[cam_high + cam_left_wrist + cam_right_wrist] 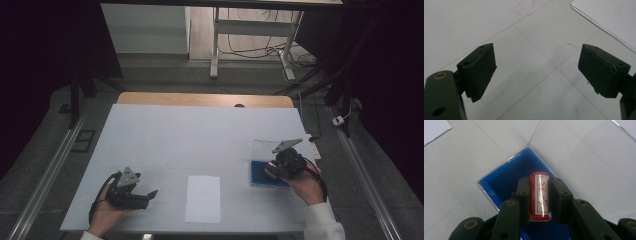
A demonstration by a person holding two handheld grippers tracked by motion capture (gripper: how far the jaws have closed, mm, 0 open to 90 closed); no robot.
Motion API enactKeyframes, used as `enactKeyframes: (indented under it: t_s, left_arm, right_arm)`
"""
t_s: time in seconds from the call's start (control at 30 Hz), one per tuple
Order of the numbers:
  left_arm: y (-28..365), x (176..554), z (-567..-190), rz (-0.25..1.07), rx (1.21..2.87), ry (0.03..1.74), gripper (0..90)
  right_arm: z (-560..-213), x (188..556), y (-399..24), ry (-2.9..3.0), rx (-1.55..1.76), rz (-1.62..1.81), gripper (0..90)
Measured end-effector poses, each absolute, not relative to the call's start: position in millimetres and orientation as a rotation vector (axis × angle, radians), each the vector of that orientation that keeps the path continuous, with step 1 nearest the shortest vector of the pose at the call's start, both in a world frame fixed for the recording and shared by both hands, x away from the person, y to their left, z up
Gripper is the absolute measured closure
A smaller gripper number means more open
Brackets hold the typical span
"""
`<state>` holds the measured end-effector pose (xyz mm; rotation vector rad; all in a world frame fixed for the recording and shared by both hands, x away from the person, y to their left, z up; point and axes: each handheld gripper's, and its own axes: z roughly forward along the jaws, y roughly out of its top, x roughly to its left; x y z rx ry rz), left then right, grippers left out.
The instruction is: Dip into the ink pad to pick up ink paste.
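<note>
My right gripper (539, 195) is shut on a red stamp (539, 196) with a white face and red characters. It holds the stamp over a blue ink pad (506, 175) that lies in a clear plastic case with its lid (584, 157) folded open. In the high view the right gripper (274, 170) hangs above the blue pad (260, 172) at the table's right. My left gripper (150, 195) rests at the front left, and its pads (480, 70) stand wide apart over bare table. A white sheet of paper (202, 198) lies between the two hands.
The table (175, 135) is covered in white, with faint red marks (571, 45) on it. A corner of the paper (609, 17) lies just beyond the left gripper. Desk legs and cables (255, 47) stand on the floor beyond the table's far edge.
</note>
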<state>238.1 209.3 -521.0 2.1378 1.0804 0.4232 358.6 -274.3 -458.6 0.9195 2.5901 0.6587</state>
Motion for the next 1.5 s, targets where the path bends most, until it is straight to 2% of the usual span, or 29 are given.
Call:
enactKeyframes:
  t_s: [1.5]
  left_arm:
    - [205.9, 236.7, -521.2, 0.416, 2.143, 1.075, 15.2]
  right_arm:
    - [-466.9, 358.9, -275.5, 2.598, 0.921, 0.646, 70.8]
